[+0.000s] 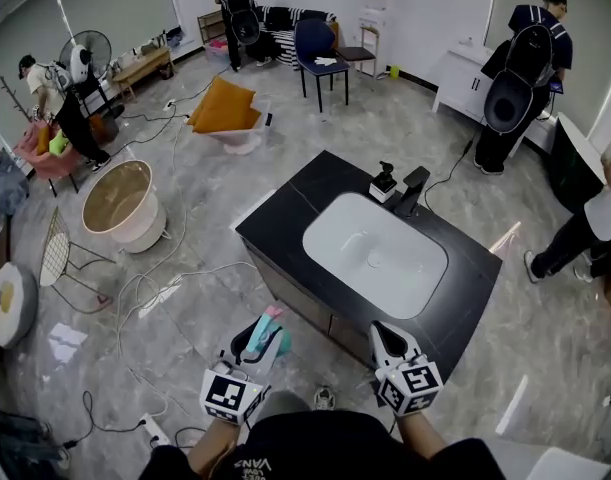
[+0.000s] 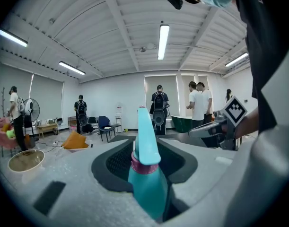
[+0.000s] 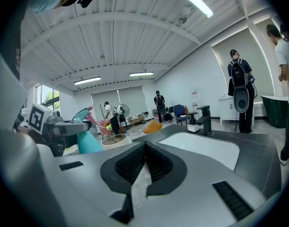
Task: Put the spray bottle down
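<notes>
Spray bottle point(image 2: 147, 186), teal with a pink collar, was gripped in the left claw point(image 1: 257, 346) as a person stood at the near corner of the black bench point(image 1: 285, 223). The bottle appeared to hang just short of the bench's front edge, not yet over its top, with its nozzle pointing ahead along the jaws. The right claw point(image 3: 143, 162) was shut with nothing in it, hanging close above the bench's near edge.

A clean set-down seemed to call for carrying the bottle onto the bare dark strip left of the white basin point(image 1: 375, 253), well apart from the faucet point(image 1: 415, 190). It would then be tipped until its base faced the bench. The jaws looked best kept tight until the base sat flat, because letting go early, or over the basin's sloping rim, would likely let the light bottle topple or slide. The idle claw looked best kept wide of the path.
</notes>
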